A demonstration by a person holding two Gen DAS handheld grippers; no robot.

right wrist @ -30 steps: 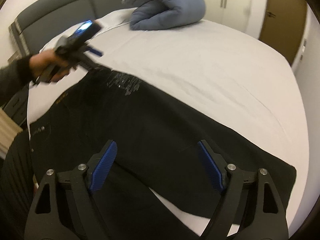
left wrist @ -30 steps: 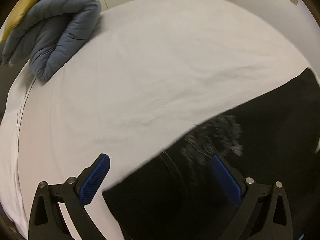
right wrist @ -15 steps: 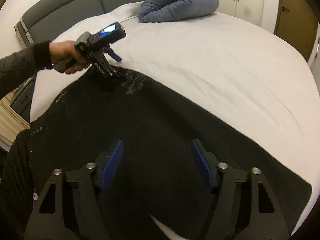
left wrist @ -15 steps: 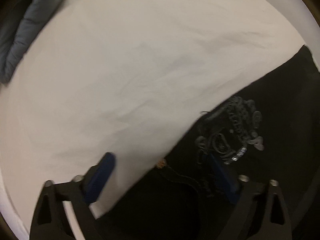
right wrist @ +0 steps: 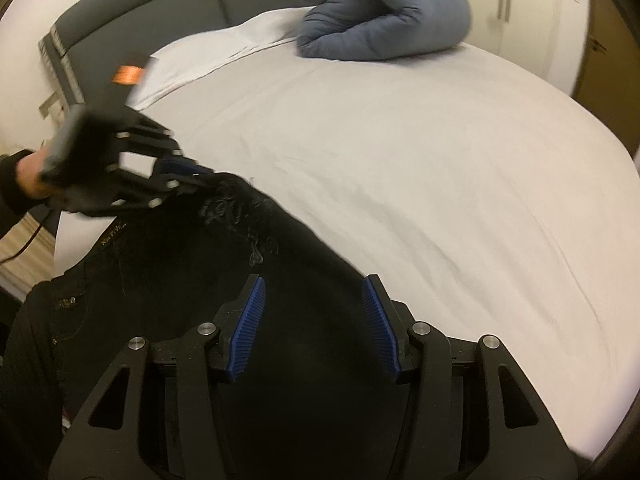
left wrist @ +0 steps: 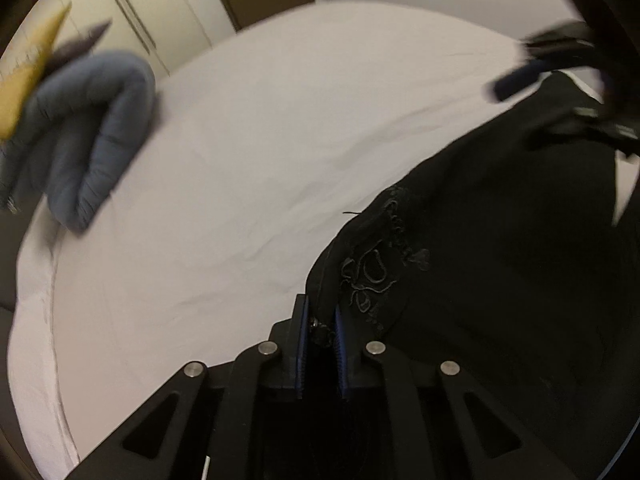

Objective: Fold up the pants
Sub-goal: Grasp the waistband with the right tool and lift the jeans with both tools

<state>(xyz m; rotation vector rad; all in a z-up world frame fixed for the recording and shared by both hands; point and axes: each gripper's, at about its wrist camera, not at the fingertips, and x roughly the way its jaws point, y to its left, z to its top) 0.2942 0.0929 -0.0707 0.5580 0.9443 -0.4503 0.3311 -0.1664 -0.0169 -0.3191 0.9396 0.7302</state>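
Note:
Black pants [left wrist: 500,260] with an embroidered pocket lie on a white bed sheet [left wrist: 260,140]. My left gripper [left wrist: 320,330] is shut on the pants' edge by the embroidery and holds it lifted off the sheet. In the right wrist view the pants [right wrist: 168,264] spread across the lower left, with the left gripper [right wrist: 200,178] pinching their far edge. My right gripper [right wrist: 314,312] is open, with its blue pads over the black fabric and nothing between them. It also shows blurred in the left wrist view [left wrist: 520,80].
A rolled grey-blue duvet [right wrist: 384,20] lies at the head of the bed, also in the left wrist view [left wrist: 80,136]. A grey headboard [right wrist: 160,4] is behind it. Wardrobe doors [left wrist: 160,12] stand beyond the bed.
My left gripper has closed on the pants' edge by the embroidery and lifted it. My right gripper has moved in lower over the pants and stays open.

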